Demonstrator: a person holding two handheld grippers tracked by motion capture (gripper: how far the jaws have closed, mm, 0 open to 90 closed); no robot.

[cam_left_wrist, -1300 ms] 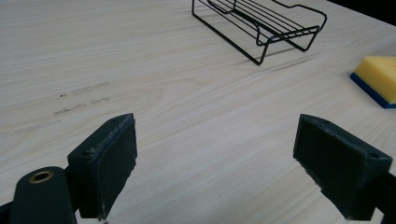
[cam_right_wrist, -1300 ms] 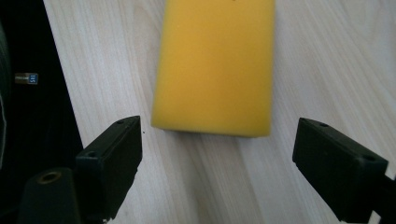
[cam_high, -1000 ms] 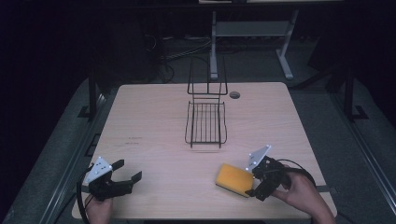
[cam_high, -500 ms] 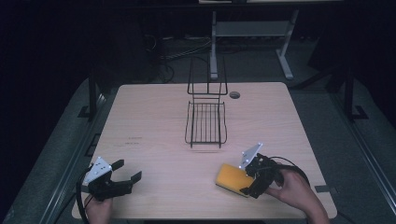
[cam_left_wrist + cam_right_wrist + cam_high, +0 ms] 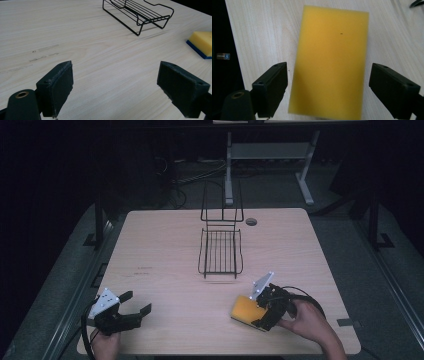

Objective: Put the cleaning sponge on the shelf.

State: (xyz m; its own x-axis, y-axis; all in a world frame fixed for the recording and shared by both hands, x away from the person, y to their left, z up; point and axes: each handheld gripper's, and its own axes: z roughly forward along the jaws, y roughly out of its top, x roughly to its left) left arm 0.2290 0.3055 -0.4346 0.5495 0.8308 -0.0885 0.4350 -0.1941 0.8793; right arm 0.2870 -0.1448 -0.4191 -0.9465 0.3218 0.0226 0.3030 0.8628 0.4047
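Pale wood-grain rectangular table (image 5: 165, 255), bearing faint dark scuff marks (image 5: 144, 271) toward its left side and a small round dark grommet hole (image 5: 251, 222) near the far edge. Beyond the table: grey metal desk frame (image 5: 265, 155) on dark floor, with tangled black cables (image 5: 192, 175) beside it.
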